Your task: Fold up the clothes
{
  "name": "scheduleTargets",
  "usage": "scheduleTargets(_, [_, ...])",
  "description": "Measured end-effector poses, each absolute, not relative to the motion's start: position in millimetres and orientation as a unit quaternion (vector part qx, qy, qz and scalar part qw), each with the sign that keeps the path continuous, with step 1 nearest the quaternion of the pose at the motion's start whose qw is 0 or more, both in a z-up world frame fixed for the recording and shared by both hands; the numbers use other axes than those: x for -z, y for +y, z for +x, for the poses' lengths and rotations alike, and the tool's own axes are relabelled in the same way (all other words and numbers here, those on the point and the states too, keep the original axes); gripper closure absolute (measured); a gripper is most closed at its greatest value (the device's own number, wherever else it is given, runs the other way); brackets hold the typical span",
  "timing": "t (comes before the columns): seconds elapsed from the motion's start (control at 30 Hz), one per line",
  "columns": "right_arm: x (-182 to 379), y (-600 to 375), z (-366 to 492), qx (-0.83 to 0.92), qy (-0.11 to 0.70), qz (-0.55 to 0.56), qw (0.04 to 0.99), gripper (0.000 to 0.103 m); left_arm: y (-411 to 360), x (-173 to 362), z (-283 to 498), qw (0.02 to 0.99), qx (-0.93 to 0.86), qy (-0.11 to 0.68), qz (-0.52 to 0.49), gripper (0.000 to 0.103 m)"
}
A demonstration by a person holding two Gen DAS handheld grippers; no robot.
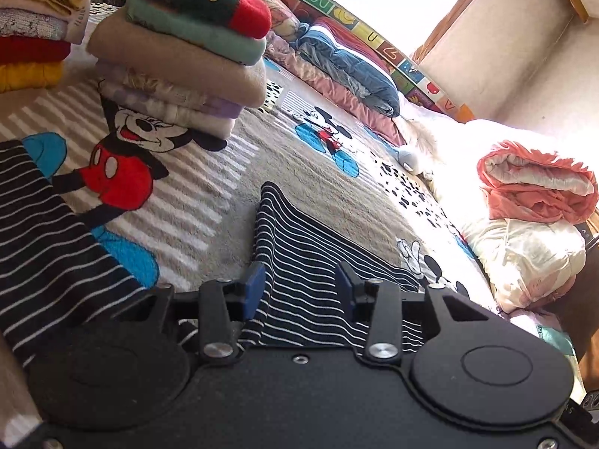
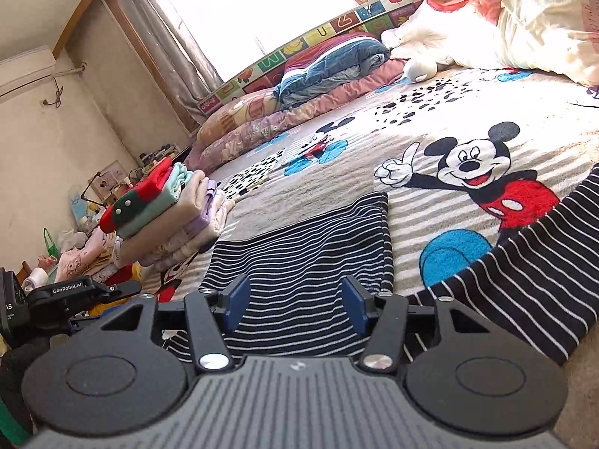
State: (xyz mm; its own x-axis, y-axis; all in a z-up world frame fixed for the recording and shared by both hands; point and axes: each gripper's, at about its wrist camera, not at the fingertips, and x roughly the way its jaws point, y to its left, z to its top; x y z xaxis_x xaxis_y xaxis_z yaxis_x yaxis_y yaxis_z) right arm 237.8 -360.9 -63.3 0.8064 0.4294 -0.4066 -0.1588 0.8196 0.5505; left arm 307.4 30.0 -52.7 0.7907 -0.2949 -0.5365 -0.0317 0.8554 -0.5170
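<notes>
Left wrist view: the left gripper (image 1: 299,284) stood with its blue pads (image 1: 252,292) apart, neither pressing on anything, above the striped garment (image 1: 299,247) that lay on the cartoon blanket (image 1: 209,202). One fold of that navy, white-lined cloth ran up between the pads towards 12 o'clock; another part lay at 9 o'clock. At 11 o'clock stood a stack of folded clothes (image 1: 179,60), a red-and-green piece on top, with a second stack (image 1: 33,33) just beside it at 10 o'clock. A pink quilt roll (image 1: 535,183) sat at 3 o'clock on a cream bundle (image 1: 524,262).

In the right wrist view, the right gripper (image 2: 295,299) also had its pads (image 2: 353,305) spread, gripping nothing, over the striped garment (image 2: 310,247), which lay flat from the claw up to 12 o'clock, with a further part at 3 o'clock. The stack (image 2: 164,217) stood at 10 o'clock. The left gripper's body (image 2: 71,295) showed at 9 o'clock.
</notes>
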Motion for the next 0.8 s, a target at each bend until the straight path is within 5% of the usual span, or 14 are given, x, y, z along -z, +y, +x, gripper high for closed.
scheduleTargets(0.33, [83.8,-404.9,393.1,-0.140,0.367,0.329,0.859,0.045,40.5,75.0,422.2,0.896,0.071,0.383,-0.213,0.063])
scheduleTargets(0.7, [111.8,-393.4,461.0,-0.113,0.419,0.272,0.859,0.044,44.4,100.0,463.3,0.886,0.072,0.413,-0.199,0.063])
scheduleTargets(0.8, [116.5,-384.9,466.5,-0.123,0.425,0.249,0.862,0.062,45.9,105.2,463.5,0.883,0.073,0.415,-0.206,0.063])
